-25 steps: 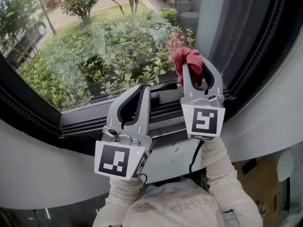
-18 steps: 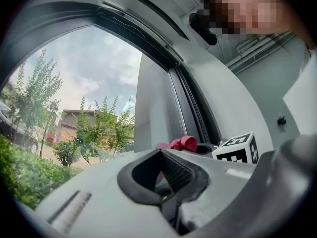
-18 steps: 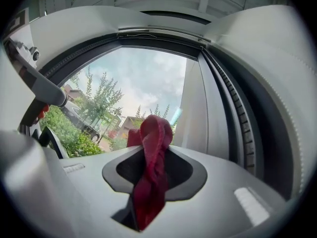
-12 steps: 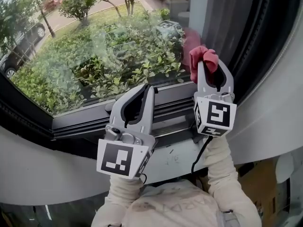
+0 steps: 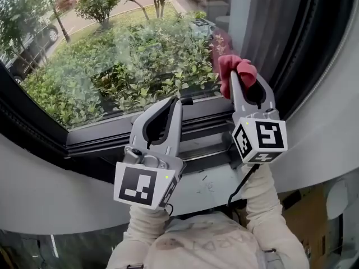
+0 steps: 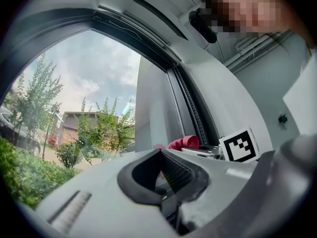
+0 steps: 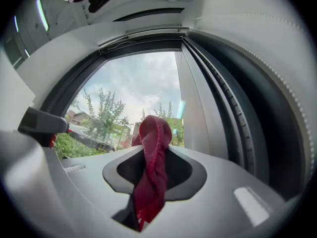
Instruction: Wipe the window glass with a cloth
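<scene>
Cloth [image 5: 236, 70] — pinched in right gripper [image 5: 242, 76] — meets window glass [image 5: 112, 55].

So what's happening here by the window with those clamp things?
A person is cleaning a window with two hand-held grippers. The right gripper is clamped on a red cloth, held up at the lower right corner of the window glass. The left gripper is shut and empty, in front of the lower window frame.
</scene>
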Demonstrator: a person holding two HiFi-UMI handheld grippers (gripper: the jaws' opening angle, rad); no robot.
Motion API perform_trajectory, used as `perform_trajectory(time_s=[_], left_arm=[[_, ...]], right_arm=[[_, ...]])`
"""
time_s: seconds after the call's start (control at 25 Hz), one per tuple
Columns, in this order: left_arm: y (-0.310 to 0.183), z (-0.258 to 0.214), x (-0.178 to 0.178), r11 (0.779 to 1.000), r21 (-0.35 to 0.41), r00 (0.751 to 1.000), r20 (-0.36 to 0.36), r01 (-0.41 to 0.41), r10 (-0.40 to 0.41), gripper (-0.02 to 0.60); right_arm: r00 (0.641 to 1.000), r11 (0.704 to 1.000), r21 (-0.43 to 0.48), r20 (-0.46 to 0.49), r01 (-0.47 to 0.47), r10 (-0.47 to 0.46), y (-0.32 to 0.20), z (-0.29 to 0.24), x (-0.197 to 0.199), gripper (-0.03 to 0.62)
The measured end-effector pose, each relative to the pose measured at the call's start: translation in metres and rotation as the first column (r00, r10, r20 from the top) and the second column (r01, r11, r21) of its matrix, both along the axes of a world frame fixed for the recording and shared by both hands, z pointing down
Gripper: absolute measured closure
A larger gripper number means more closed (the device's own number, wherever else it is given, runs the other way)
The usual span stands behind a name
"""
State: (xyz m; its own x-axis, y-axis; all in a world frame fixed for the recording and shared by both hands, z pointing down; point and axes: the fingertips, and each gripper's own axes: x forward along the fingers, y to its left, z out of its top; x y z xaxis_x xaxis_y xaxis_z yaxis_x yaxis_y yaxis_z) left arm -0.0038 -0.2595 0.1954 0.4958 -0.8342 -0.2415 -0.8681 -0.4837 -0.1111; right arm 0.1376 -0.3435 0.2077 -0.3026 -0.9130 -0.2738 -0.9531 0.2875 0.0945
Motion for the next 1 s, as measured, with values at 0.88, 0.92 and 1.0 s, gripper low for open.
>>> perform_trajectory(time_s=[0.88, 0.92, 1.0], left_arm=[[0.048, 0.005, -0.011, 0.998, 0.002, 0.997, 0.027, -0.066, 0.066, 0.581], [0.050, 0.005, -0.012, 0.998, 0.001, 0.998, 0.025, -0.064, 0.064, 0.581], [0.053, 0.004, -0.015, 0.998, 0.000, 0.998, 0.023, -0.060, 0.059, 0.581]], right_arm=[[0.958, 0.958, -0.008, 0.038, 0.285, -0.285, 0.120, 0.005, -0.082, 0.471], [0.957, 0.957, -0.005, 0.043, 0.289, -0.288, 0.121, 0.003, -0.084, 0.471], [0.953, 0.954, -0.003, 0.056, 0.299, -0.299, 0.123, 0.000, -0.087, 0.471]])
